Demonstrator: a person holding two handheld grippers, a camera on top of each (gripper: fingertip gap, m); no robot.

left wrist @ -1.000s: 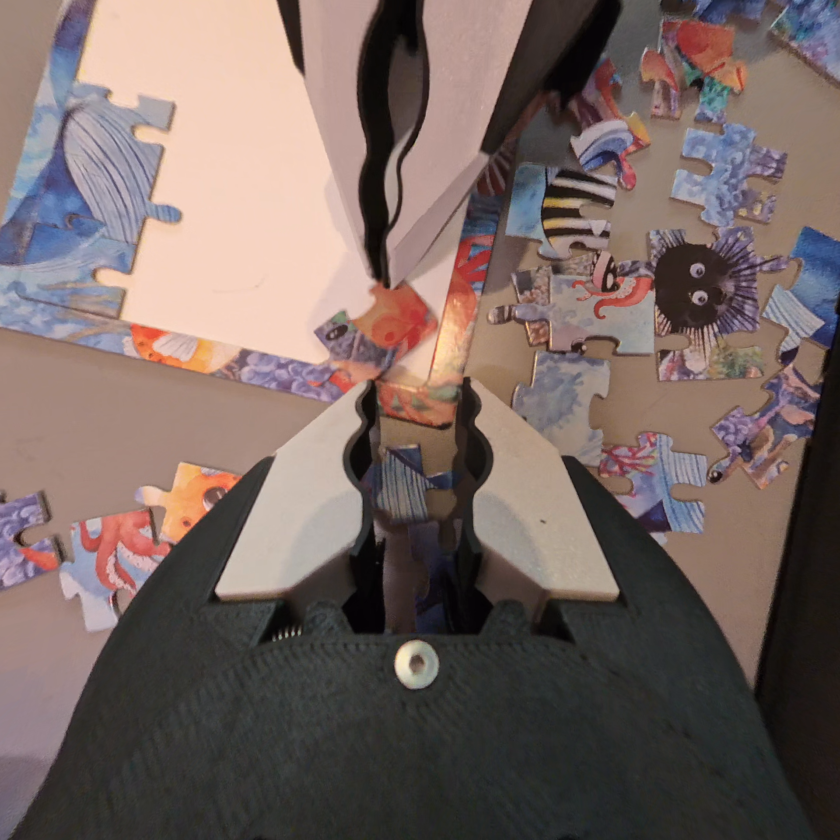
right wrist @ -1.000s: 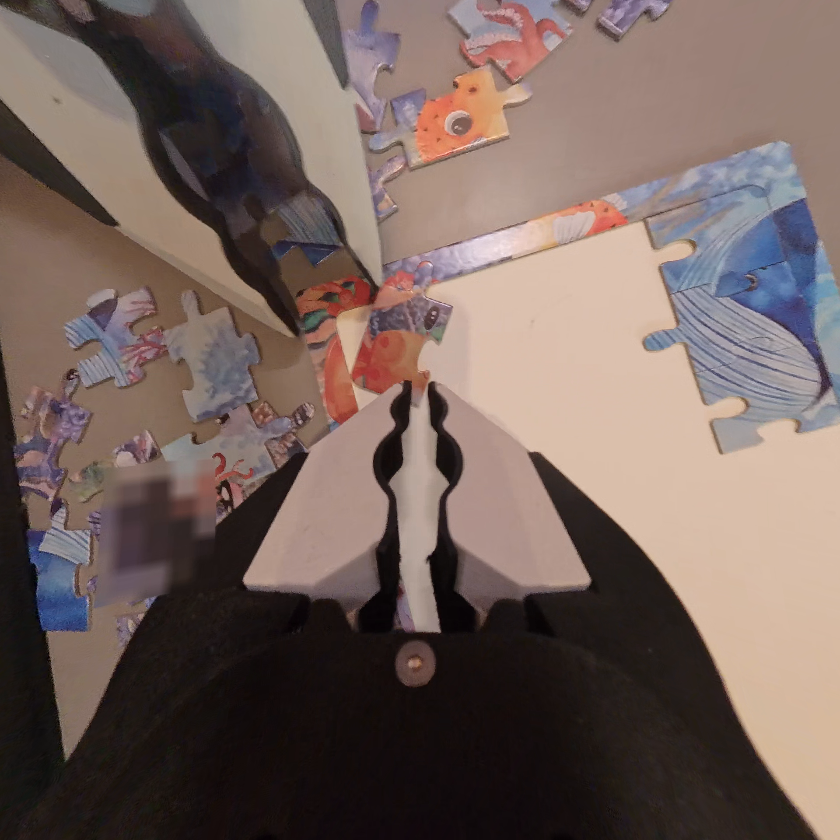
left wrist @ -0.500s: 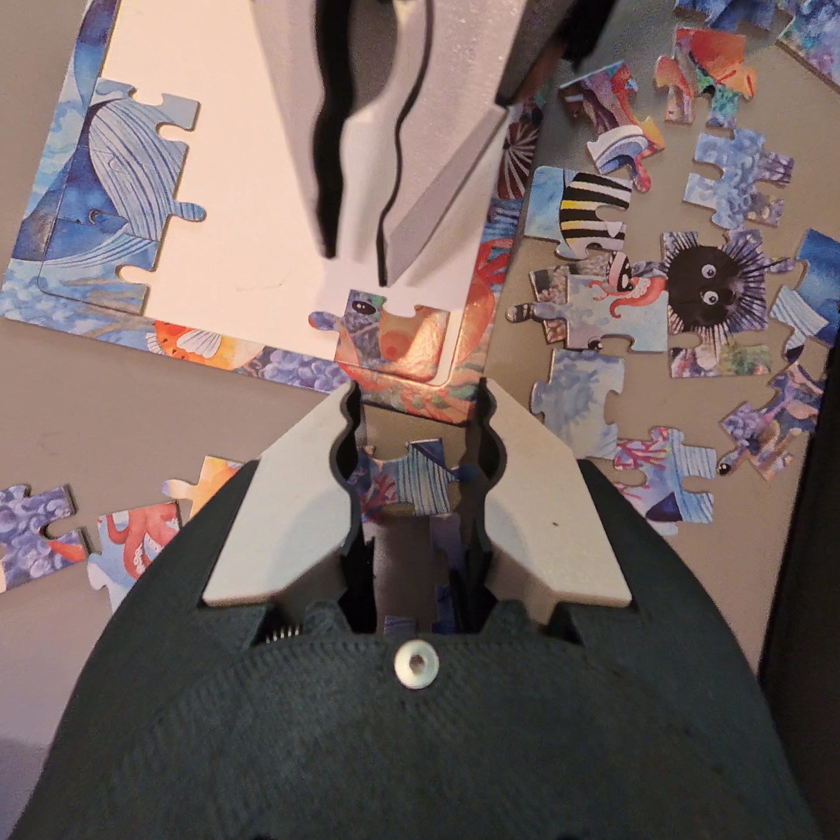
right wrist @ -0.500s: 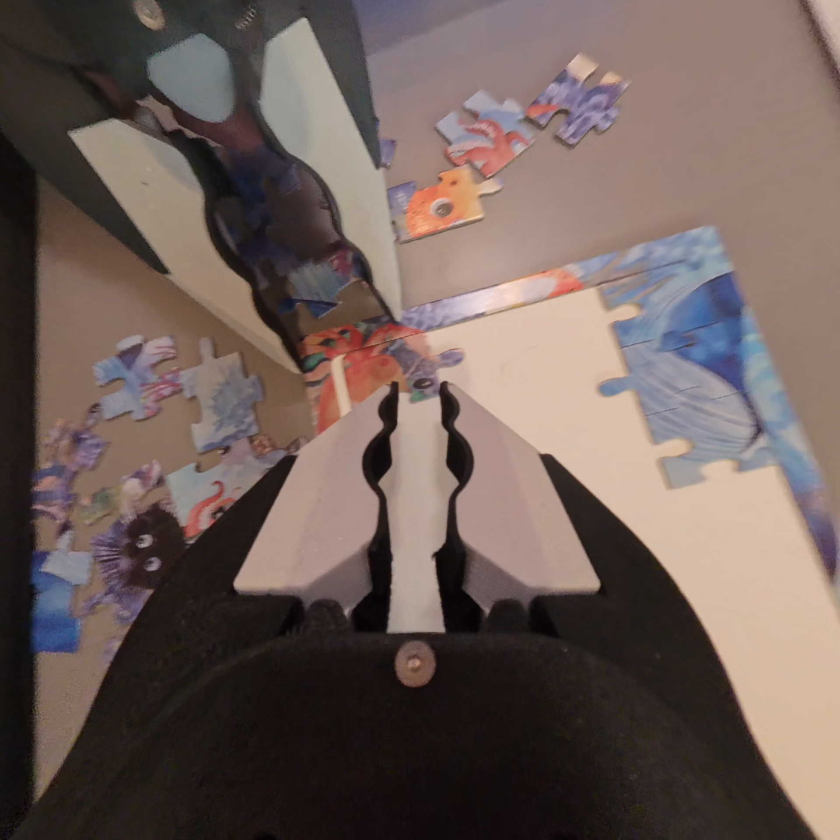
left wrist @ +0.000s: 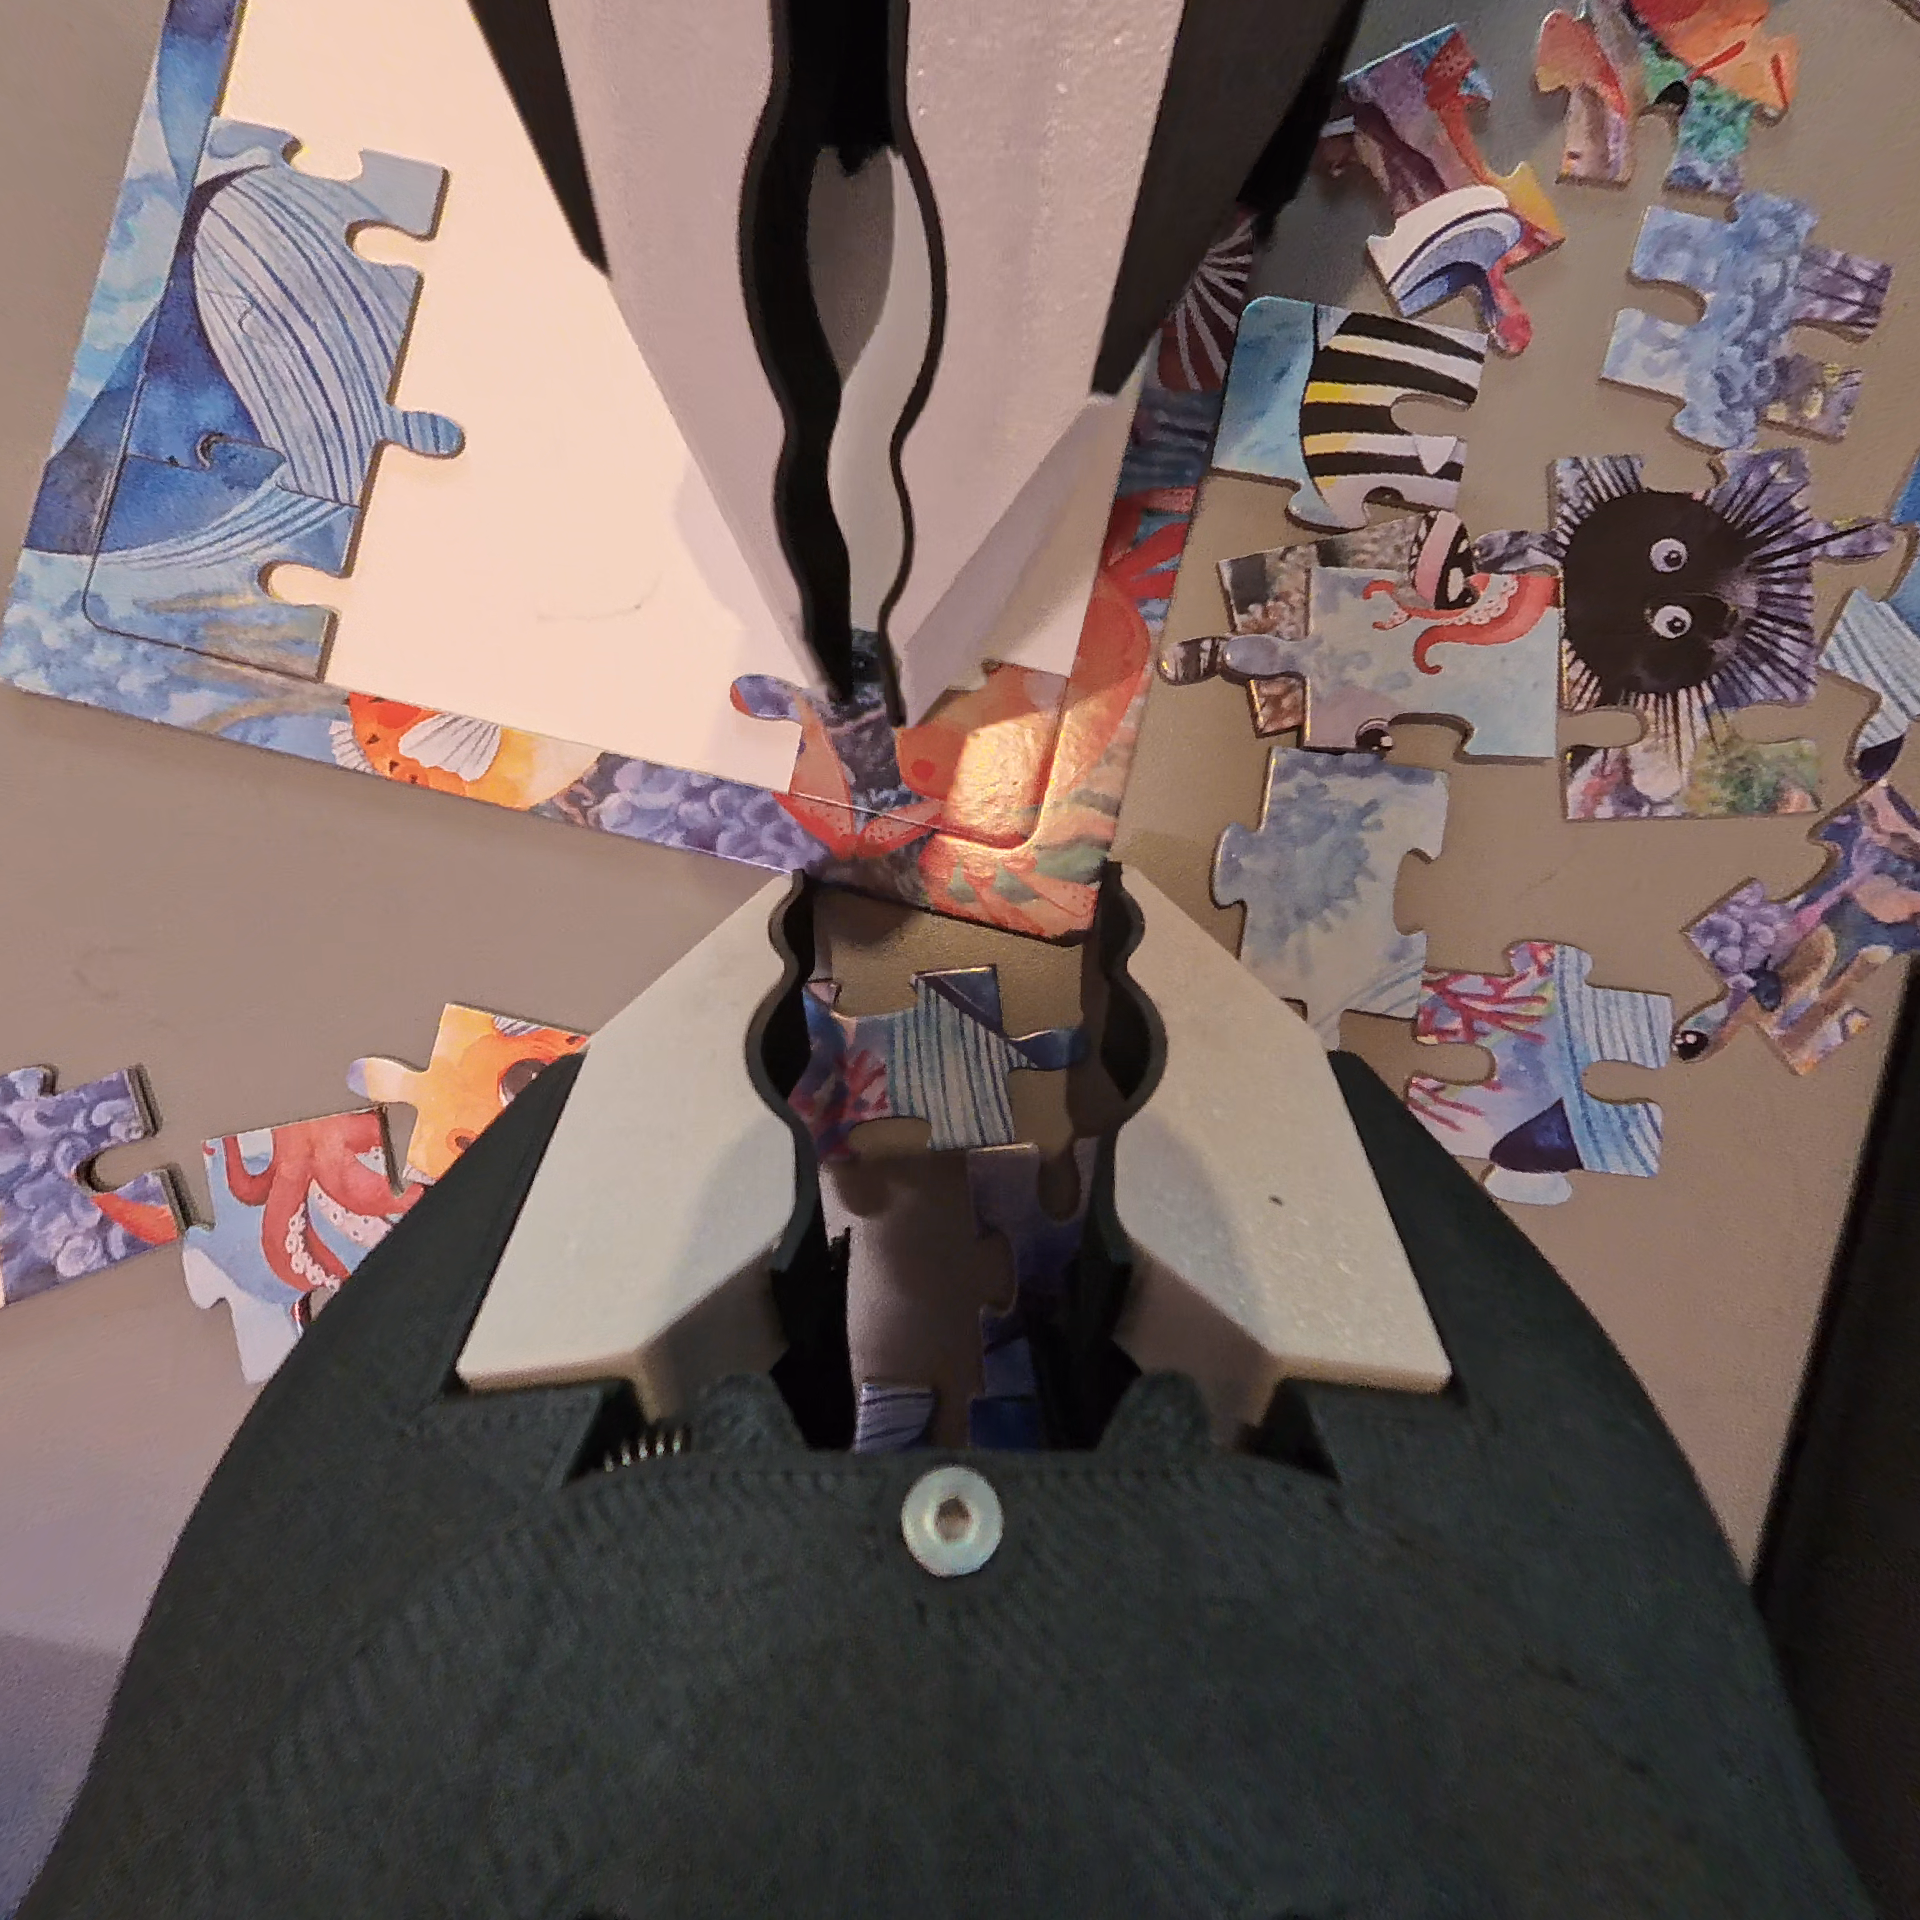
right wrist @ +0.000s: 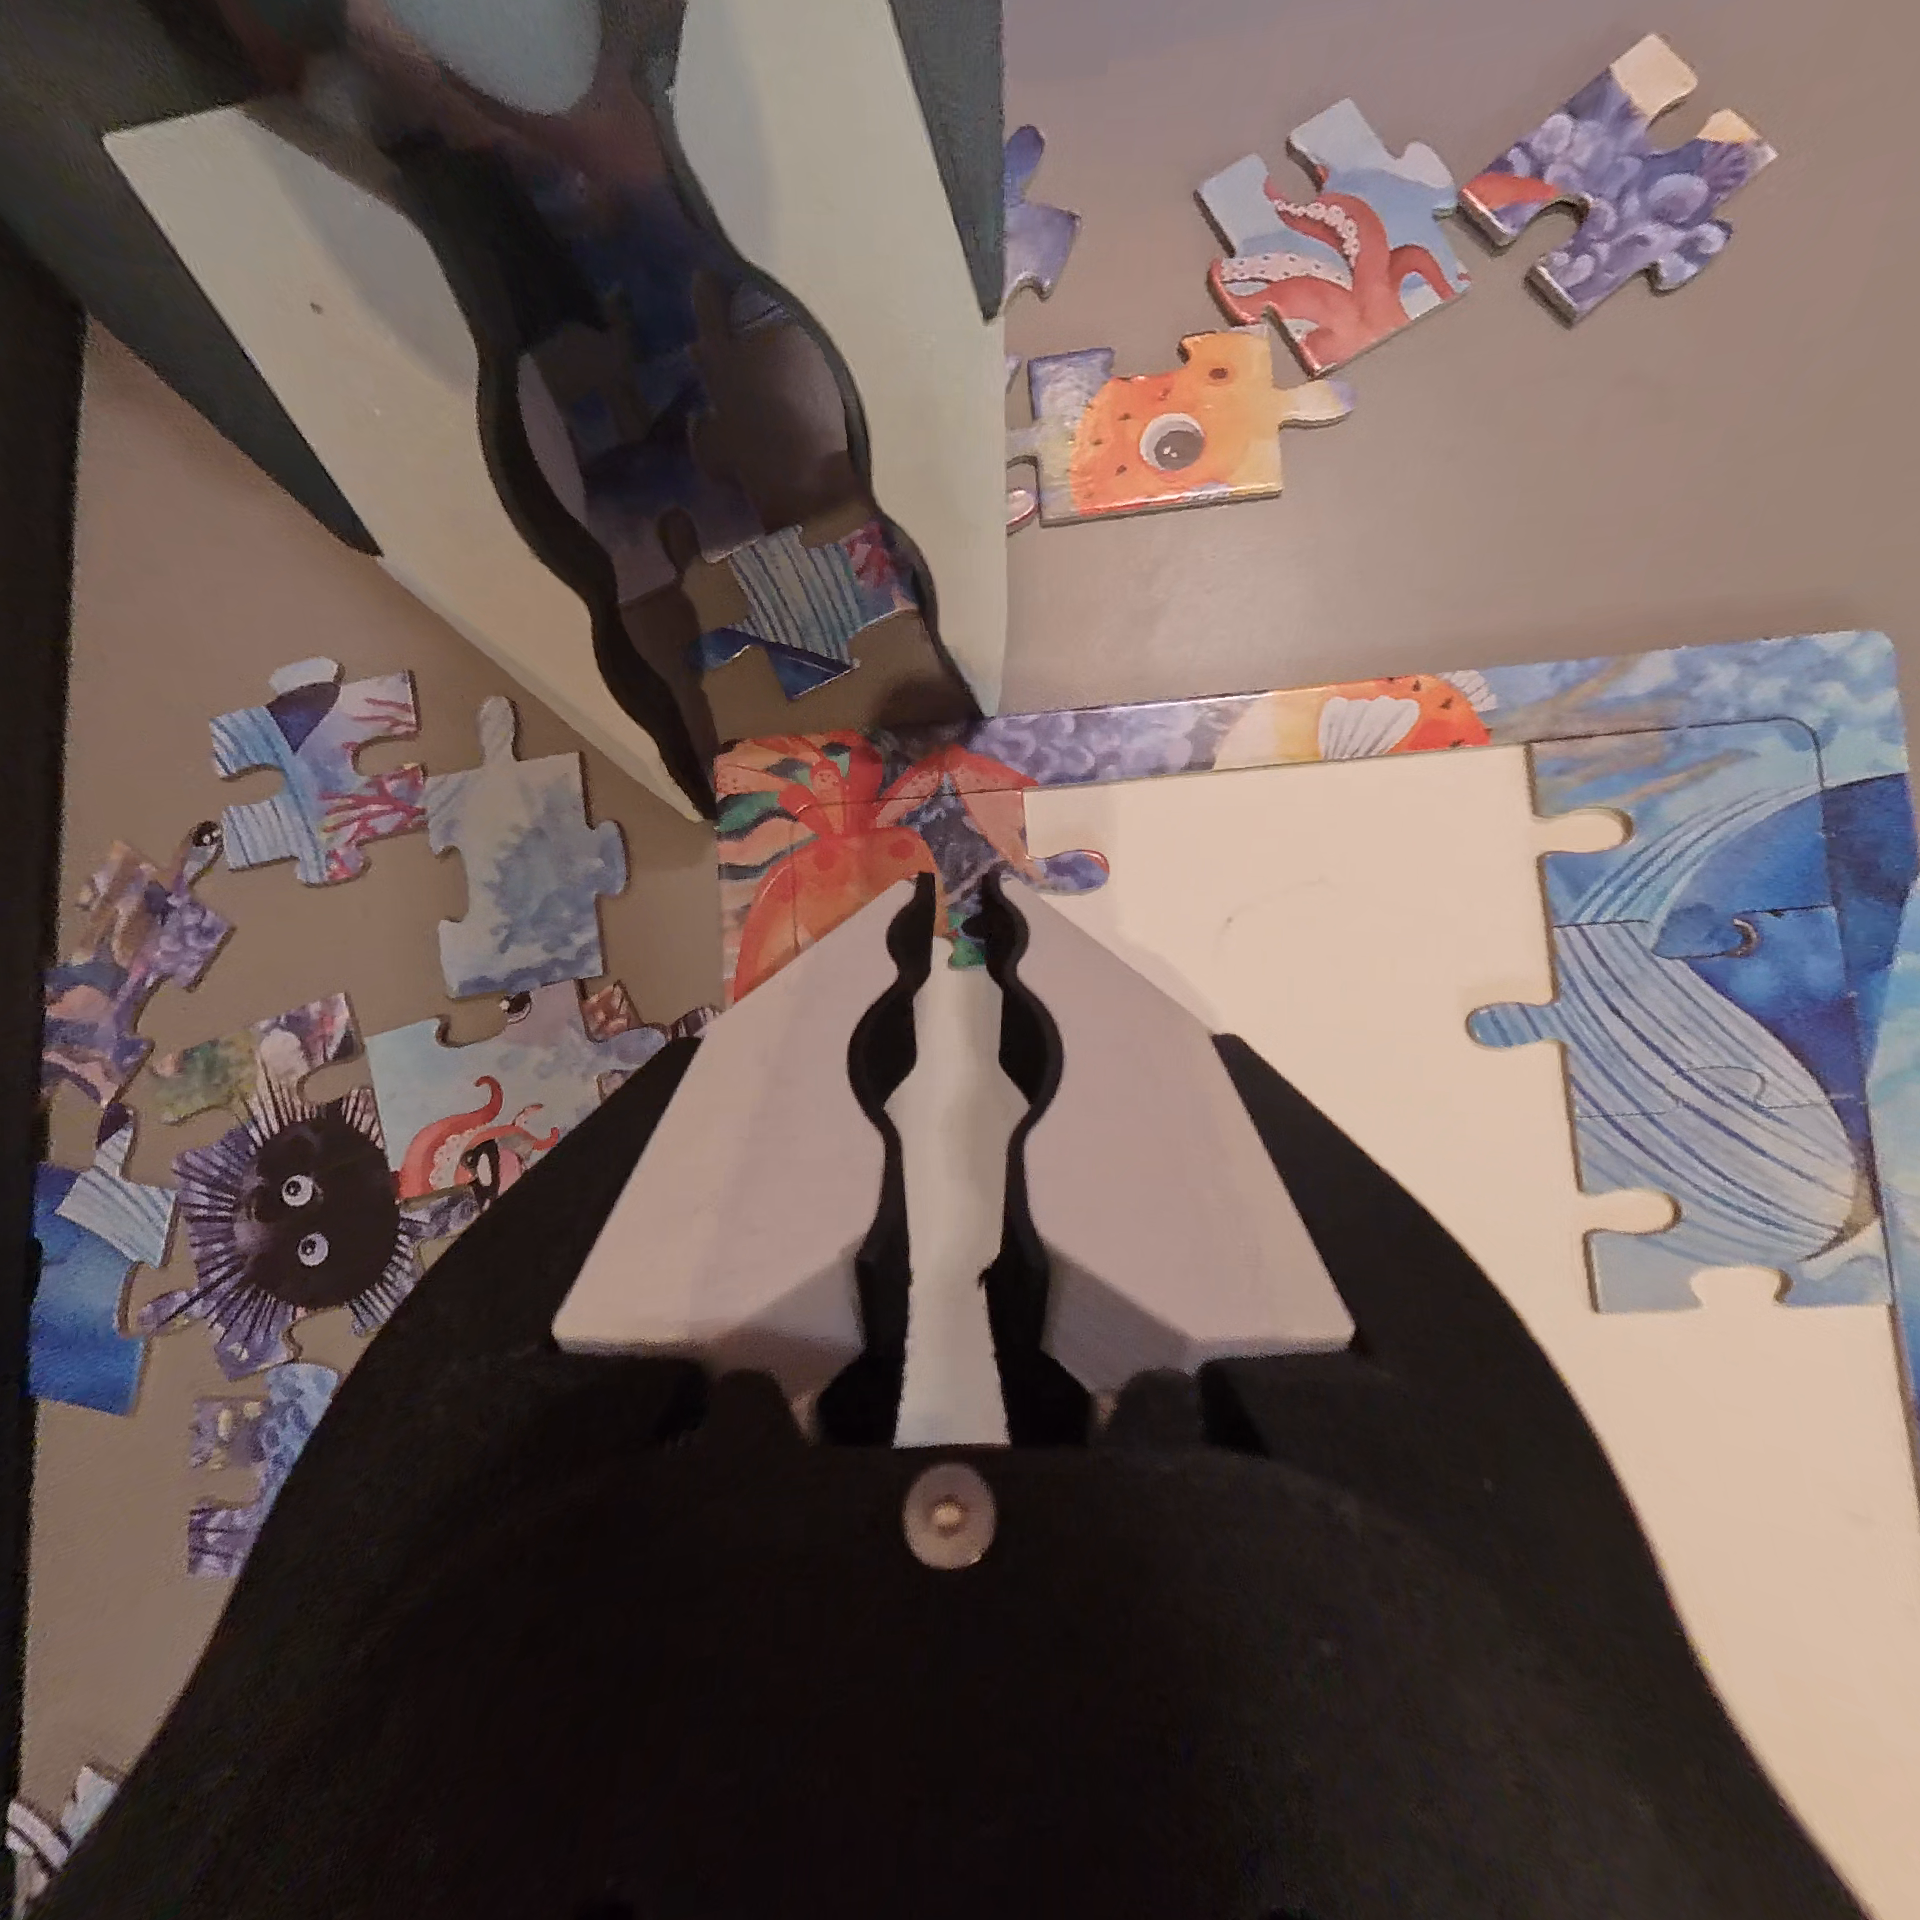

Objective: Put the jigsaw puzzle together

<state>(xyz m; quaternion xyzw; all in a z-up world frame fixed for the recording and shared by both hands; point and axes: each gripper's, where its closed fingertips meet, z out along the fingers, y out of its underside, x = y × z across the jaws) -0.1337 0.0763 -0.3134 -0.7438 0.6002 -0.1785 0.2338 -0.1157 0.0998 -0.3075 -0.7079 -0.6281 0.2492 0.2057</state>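
The puzzle tray (left wrist: 540,499) has a cream base and a printed border; it also shows in the right wrist view (right wrist: 1351,1039). Whale pieces (left wrist: 270,395) fill its far corner. An orange corner piece (left wrist: 977,758) lies flat in the near corner and shows again in the right wrist view (right wrist: 831,862). My right gripper (right wrist: 956,883) is nearly shut and holds nothing, and its tips rest on that piece. My left gripper (left wrist: 956,894) is open just outside the tray's corner. A blue striped piece (left wrist: 935,1060) lies on the table, seen between its fingers.
Loose pieces lie on the grey table beside the tray: a black sea urchin piece (left wrist: 1662,613), a striped fish piece (left wrist: 1371,416), a pale blue piece (left wrist: 1330,894). On the other side lie an octopus piece (left wrist: 301,1195) and an orange fish piece (right wrist: 1164,436). Less than 4 cm separates the two grippers' tips.
My right gripper let go of the tilted orange piece. The piece now lies flat in the tray corner, with the nearly shut tips on it. My left gripper's fingers have spread a little.
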